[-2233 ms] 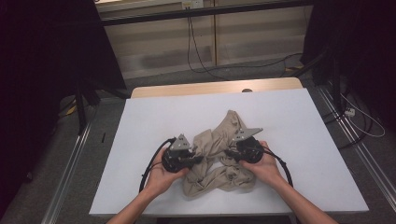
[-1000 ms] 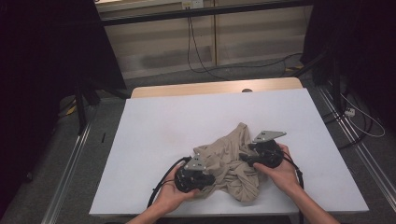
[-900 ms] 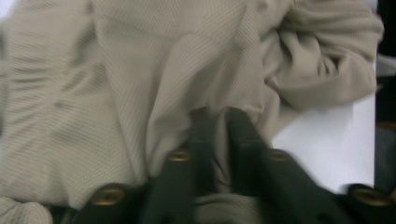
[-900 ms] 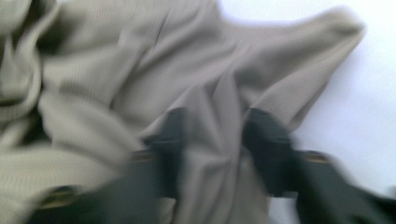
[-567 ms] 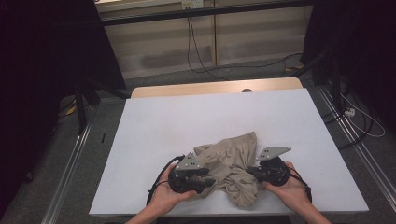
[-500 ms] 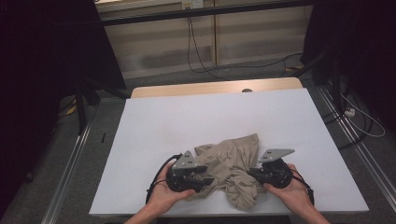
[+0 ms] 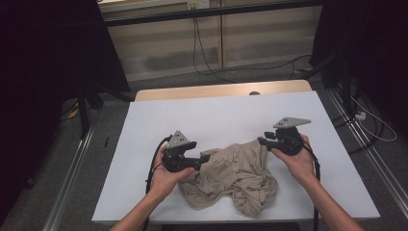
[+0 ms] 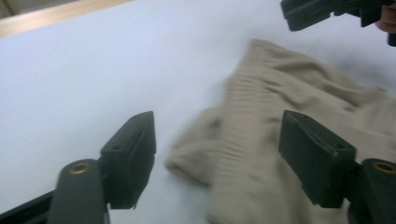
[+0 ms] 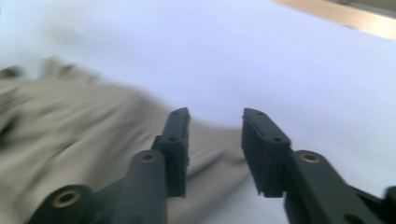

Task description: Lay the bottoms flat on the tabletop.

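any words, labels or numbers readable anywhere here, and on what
None: no readable text in any view.
The beige garment shows no tag or print.
The left gripper and the right gripper carry no legible marking.
The white table cover is plain.

The crumpled cloth (image 7: 235,175) lies on the tabletop (image 7: 226,115), between both tools. Left hand-held gripper (image 7: 204,159) sits at its left edge; right hand-held gripper (image 7: 261,141) just behind its far right corner.

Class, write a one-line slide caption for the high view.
Two open grippers flank a crumpled beige garment.
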Available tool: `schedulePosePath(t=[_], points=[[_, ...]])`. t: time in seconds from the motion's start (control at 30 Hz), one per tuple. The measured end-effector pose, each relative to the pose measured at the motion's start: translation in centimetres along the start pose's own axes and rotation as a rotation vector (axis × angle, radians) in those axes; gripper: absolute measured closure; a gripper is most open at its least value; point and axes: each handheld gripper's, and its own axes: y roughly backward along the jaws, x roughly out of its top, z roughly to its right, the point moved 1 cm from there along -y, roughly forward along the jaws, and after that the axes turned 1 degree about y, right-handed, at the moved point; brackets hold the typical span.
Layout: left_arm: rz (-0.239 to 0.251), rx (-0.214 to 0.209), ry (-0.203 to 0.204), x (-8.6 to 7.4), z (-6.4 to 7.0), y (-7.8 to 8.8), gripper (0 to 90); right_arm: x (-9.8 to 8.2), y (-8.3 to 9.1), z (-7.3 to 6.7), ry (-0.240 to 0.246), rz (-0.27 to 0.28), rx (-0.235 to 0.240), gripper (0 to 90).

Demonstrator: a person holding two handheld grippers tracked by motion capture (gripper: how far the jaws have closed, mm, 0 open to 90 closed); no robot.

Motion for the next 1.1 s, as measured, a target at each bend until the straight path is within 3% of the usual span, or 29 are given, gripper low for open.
schedulePosePath(t=[0.07, 0.13, 0.23, 0.27, 0.33, 0.37, 0.4, 0.43, 0.5, 0.57, 0.63, 0.67, 0.73, 0.83, 1.0, 1.1], points=[[-0.031, 0.041, 0.035, -0.4, -0.9, -0.5, 22.0, 0.2, -1.5, 1.1, -0.028, -0.023, -0.019, 69.8], [-0.075, 0.043, 0.048, -0.8, -1.5, -0.5, 21.1, -0.2, -3.4, 2.2, -0.054, -0.053, -0.023, 72.2], [-0.089, 0.045, 0.05, -1.1, -1.5, 0.1, 21.8, -0.8, -4.1, 2.5, -0.065, -0.075, -0.013, 72.8], [-0.086, 0.043, 0.05, -1.2, -1.4, 0.3, 26.0, -1.3, -4.4, 2.7, -0.073, -0.104, -0.005, 72.8], [-0.092, 0.038, 0.053, -1.3, -1.1, 0.5, 28.1, -1.5, -4.4, 2.8, -0.08, -0.106, 0.006, 72.7], [-0.092, 0.026, 0.055, -1.3, -0.9, 0.5, 29.9, -1.7, -4.4, 2.9, -0.094, -0.104, 0.019, 72.6], [-0.093, 0.008, 0.05, -1.4, -0.7, 0.6, 37.4, -2.2, -4.4, 2.9, -0.118, -0.1, 0.044, 73.7], [-0.093, -0.003, 0.055, -1.5, -0.4, 0.6, 37.4, -2.2, -4.4, 2.9, -0.118, -0.1, 0.044, 73.7], [-0.103, -0.03, 0.055, -1.6, 0.0, 0.6, 42.3, -2.2, -4.1, 2.9, -0.142, -0.113, 0.073, 77.1], [-0.105, -0.046, 0.054, -1.7, 0.4, 0.5, 45.5, -2.2, -3.9, 2.7, -0.135, -0.127, 0.078, 83.0], [-0.098, -0.043, 0.066, -1.8, 0.7, 0.5, 50.3, -2.1, -3.4, 2.4, -0.091, -0.129, 0.055, 86.6], [-0.087, -0.014, 0.078, -1.8, 0.8, 0.6, 53.5, -2.2, -3.2, 2.3, -0.08, -0.124, 0.044, 86.7], [-0.084, -0.012, 0.082, -1.8, 0.9, 0.6, 54.5, -2.2, -2.9, 2.3, -0.074, -0.118, 0.035, 86.8], [-0.111, -0.045, 0.083, -2.0, 1.1, 0.3, 58.6, -2.1, -1.6, 2.3, -0.06, -0.077, 0.01, 86.9], [-0.151, -0.039, 0.111, -2.5, 0.7, -0.6, 55.1, -3.0, 0.2, 2.3, -0.058, -0.051, -0.008, 86.8], [-0.201, -0.029, 0.122, -2.9, 0.5, -1.4, 52.8, -3.9, 1.3, 2.2, -0.057, -0.046, -0.006, 86.6]])
